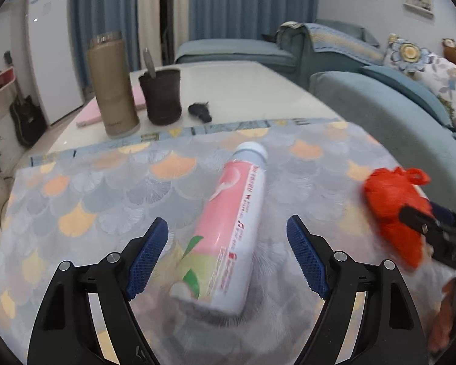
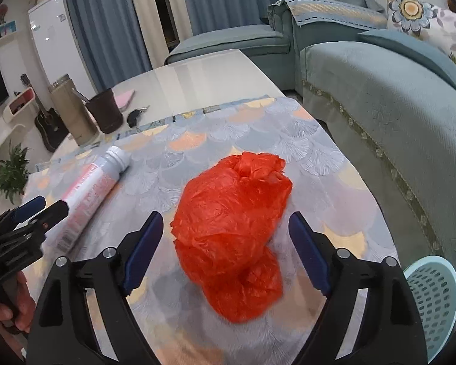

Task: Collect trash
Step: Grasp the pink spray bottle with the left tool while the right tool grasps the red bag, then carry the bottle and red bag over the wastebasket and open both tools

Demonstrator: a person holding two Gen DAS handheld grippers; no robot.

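Note:
A pink and white spray bottle [image 1: 234,200] lies on its side on the patterned tablecloth [image 1: 91,200], cap pointing away. My left gripper [image 1: 227,222] stands open around its lower half, and the blue pads do not touch it. To the right, a crumpled orange plastic bag [image 2: 234,225] rests on the cloth between the open fingers of my right gripper [image 2: 225,216], with a gap on each side. In the left wrist view the orange bag [image 1: 392,200] shows at the right edge. The right wrist view shows the bottle [image 2: 91,188] and my left gripper [image 2: 45,210] at the left, with a hand under it.
A tan thermos [image 1: 112,88], a dark cup [image 1: 161,97], a pink notebook [image 1: 88,115] and black keys [image 1: 200,111] sit on the white table beyond the cloth. A teal sofa [image 1: 395,115] runs along the right. A light blue perforated basket [image 2: 431,298] stands below the table's right edge.

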